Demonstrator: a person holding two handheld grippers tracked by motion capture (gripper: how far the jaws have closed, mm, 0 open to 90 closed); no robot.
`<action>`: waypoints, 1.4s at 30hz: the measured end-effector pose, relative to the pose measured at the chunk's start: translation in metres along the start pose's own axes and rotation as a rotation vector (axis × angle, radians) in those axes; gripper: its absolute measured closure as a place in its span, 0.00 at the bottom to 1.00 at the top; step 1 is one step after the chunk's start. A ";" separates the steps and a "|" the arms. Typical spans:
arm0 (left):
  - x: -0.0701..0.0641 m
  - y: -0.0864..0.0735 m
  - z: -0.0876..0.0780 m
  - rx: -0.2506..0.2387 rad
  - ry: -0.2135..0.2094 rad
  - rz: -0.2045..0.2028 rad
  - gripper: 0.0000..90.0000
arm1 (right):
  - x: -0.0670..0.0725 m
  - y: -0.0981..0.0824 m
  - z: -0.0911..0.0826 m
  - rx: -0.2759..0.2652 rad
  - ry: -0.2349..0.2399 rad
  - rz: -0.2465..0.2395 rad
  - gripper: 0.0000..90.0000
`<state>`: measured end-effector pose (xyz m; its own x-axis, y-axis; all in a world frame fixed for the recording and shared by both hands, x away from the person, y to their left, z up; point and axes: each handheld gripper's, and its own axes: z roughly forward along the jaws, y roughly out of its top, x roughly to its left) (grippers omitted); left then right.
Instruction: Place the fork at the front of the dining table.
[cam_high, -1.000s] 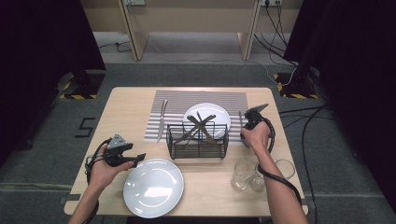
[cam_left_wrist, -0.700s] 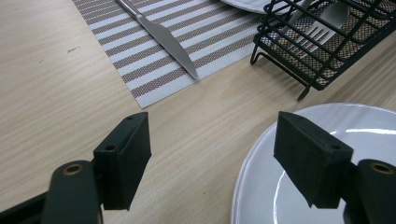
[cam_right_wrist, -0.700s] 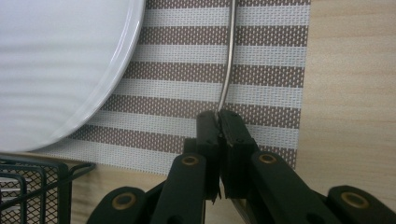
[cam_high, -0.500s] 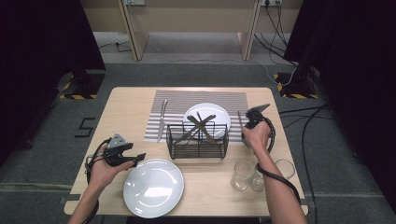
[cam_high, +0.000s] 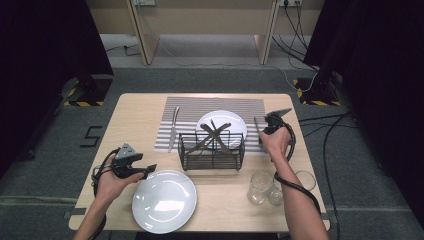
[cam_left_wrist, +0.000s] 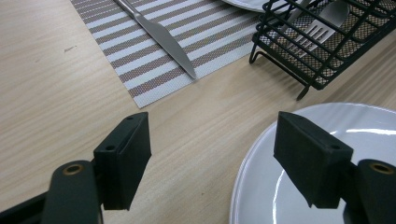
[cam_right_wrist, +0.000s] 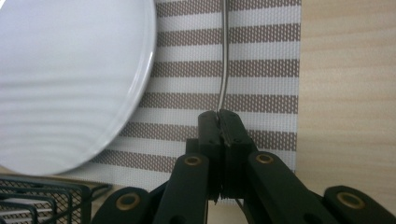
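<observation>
My right gripper (cam_right_wrist: 219, 116) is shut on the thin handle of a metal utensil (cam_right_wrist: 224, 56), which lies edge-on along the striped placemat (cam_right_wrist: 261, 70) just right of the far white plate (cam_right_wrist: 70, 79). In the high view this gripper (cam_high: 262, 131) points down at the utensil (cam_high: 256, 122) beside that plate (cam_high: 235, 122). My left gripper (cam_left_wrist: 215, 149) is open and holds nothing; it hovers low over the bare table at the rim of the near white plate (cam_left_wrist: 373, 126). The high view shows the left gripper (cam_high: 149, 170) just left of the near plate (cam_high: 164, 200).
A black wire basket (cam_high: 212, 150) holding several utensils stands between the two plates. A knife (cam_high: 172, 129) lies on the placemat's left part. Two clear glasses (cam_high: 259, 187) (cam_high: 305, 179) stand at the front right, close to my right forearm.
</observation>
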<state>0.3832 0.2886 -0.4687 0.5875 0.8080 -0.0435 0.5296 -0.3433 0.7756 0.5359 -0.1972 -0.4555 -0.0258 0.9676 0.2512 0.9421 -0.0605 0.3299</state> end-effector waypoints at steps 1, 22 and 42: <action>0.000 0.000 0.000 0.000 -0.001 -0.002 0.30 | 0.001 0.001 0.000 -0.005 0.000 0.000 0.99; 0.001 0.000 0.000 0.000 0.002 -0.001 0.30 | -0.002 0.020 0.006 -0.081 -0.041 0.042 0.99; 0.002 -0.001 -0.001 0.000 0.002 -0.005 0.30 | -0.005 0.023 0.021 -0.063 -0.054 0.053 0.99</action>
<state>0.3834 0.2910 -0.4690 0.5836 0.8107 -0.0464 0.5330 -0.3392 0.7752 0.5646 -0.1986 -0.4679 0.0429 0.9744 0.2207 0.9187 -0.1253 0.3747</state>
